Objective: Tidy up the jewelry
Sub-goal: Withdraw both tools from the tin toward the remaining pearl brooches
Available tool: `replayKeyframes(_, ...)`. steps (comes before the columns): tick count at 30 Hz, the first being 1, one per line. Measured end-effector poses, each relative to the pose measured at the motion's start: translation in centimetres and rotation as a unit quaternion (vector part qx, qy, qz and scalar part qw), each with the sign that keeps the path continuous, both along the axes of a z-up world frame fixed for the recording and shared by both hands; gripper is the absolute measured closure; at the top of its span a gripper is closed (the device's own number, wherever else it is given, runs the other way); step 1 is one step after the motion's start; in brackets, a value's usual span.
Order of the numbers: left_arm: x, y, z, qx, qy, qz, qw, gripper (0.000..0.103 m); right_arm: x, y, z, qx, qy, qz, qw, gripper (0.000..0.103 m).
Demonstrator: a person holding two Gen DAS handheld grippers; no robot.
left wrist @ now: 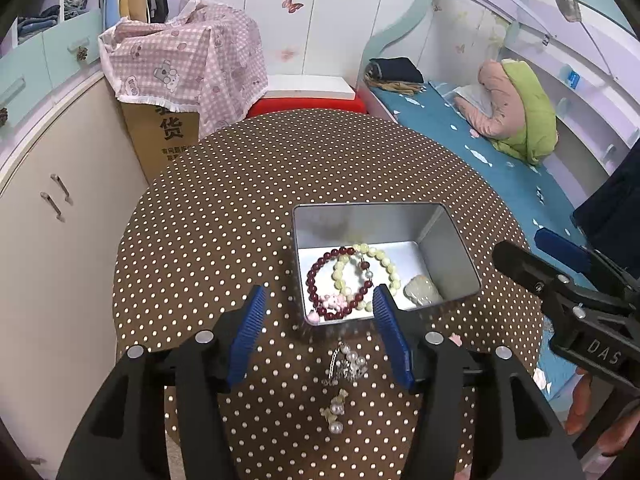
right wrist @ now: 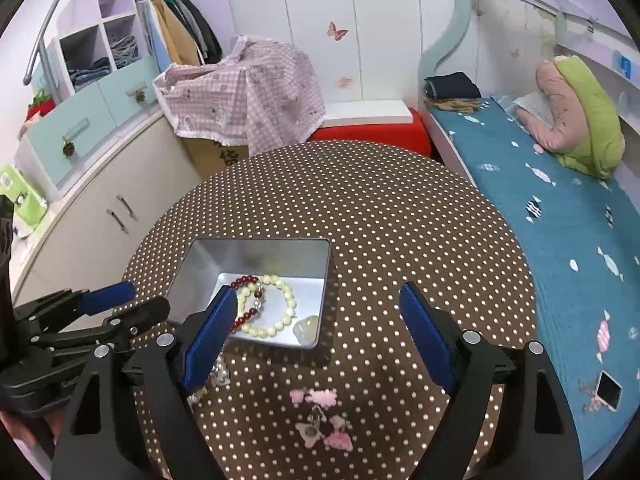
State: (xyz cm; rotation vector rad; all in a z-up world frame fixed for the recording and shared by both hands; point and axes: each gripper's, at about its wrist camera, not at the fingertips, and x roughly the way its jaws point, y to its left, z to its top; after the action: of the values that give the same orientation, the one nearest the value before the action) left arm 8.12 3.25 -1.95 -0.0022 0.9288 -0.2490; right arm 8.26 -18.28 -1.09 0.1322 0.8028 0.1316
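Left tongs (left wrist: 320, 328): spread wide and empty, hovering low over the polka-dot surface (left wrist: 220, 220), the tips just short of the tin's near rim.
Right tongs (right wrist: 316, 340): also gaping and carrying nothing, poised to the right of the tin; in the left camera they show only side-on at the edge.
Pearl clip (left wrist: 348, 362): lying on the surface right between the left blades, closer to the wrist than the tips are; its long axis runs roughly along the line of the fingers.
Pearl earrings (left wrist: 335, 412): a small pearly piece further back toward the left wrist, strung out on the same line as the clip.
Pink charm piece (right wrist: 322, 418): loose on the surface between the right blades, low in that view; a scatter of pink and pale bits, and I cannot tell its exact form.
Tin (left wrist: 452, 240): open, metal, rectangular, ahead of both tongs; slightly right of centre for the left, off to the left for the right.
Inside the tin: a dark red bead bracelet (left wrist: 320, 280) overlapping a pale yellow bead bracelet (left wrist: 380, 264), with a pale stone (left wrist: 422, 290) in the near right corner.
Who is nearer: the left hand owns the pearls, the right hand owns the pink piece; each would have to draw back and drop to reach its own.
Progress: three items boxed, about three left outside, so I'd call it roughly halfway.
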Motion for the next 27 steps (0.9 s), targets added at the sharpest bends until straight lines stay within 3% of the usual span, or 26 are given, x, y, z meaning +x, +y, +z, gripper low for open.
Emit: replayKeyframes(27,-6.2,0.6,-0.6,-0.002,0.017,-0.005,0.9998,0.042,-6.8,-2.0,-1.4,-0.011,0.032,-0.005,0.999,0.022)
